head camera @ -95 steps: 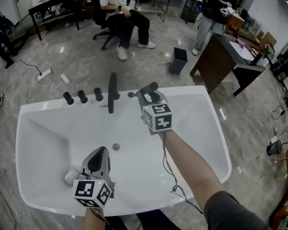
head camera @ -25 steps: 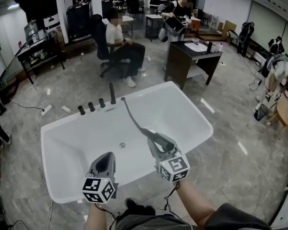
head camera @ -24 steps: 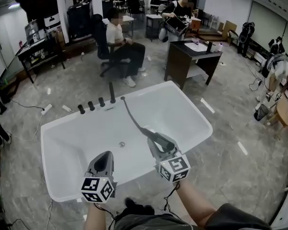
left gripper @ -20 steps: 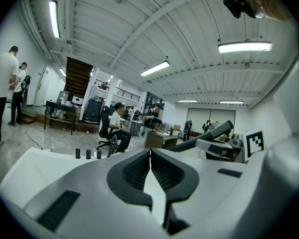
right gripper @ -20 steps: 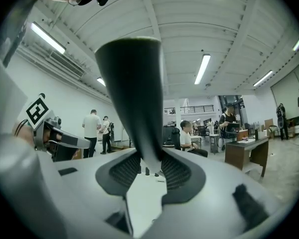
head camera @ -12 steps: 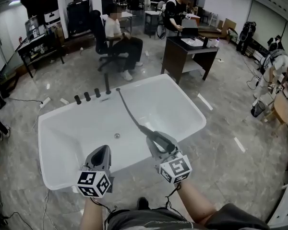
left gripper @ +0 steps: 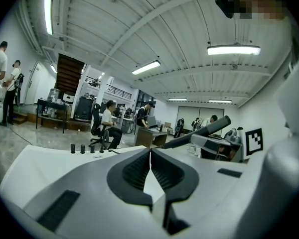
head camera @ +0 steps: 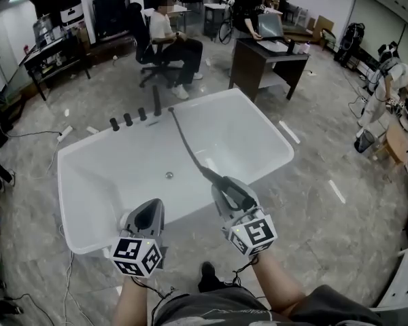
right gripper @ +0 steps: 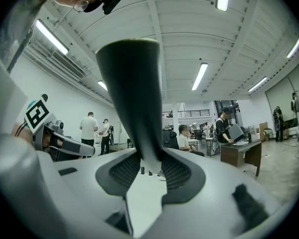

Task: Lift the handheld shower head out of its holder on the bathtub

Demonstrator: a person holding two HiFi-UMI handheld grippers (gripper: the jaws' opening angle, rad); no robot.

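Observation:
The black handheld shower head [head camera: 226, 184] is out of its holder, and my right gripper [head camera: 231, 194] is shut on its handle above the near rim of the white bathtub [head camera: 115, 175]. Its dark hose [head camera: 185, 147] stretches back across the tub to the far rim beside the spout [head camera: 156, 100]. In the right gripper view the shower head [right gripper: 132, 93] stands up between the pads of my right gripper [right gripper: 150, 166]. My left gripper [head camera: 149, 210] is shut and empty, to the left of the right one. In the left gripper view the left gripper [left gripper: 150, 151] has its tips meeting, with the shower head [left gripper: 199, 133] to its right.
Three black knobs [head camera: 128, 119] stand on the tub's far rim. Beyond the tub a person sits on an office chair [head camera: 164, 36], and another person leans over a dark desk [head camera: 265, 60]. Cables and a power strip [head camera: 62, 133] lie on the marble floor at the left.
Both grippers have drawn back from the tub toward the person. The shower head came with the right gripper, and its hose now spans the tub. Earlier it sat at the far rim.

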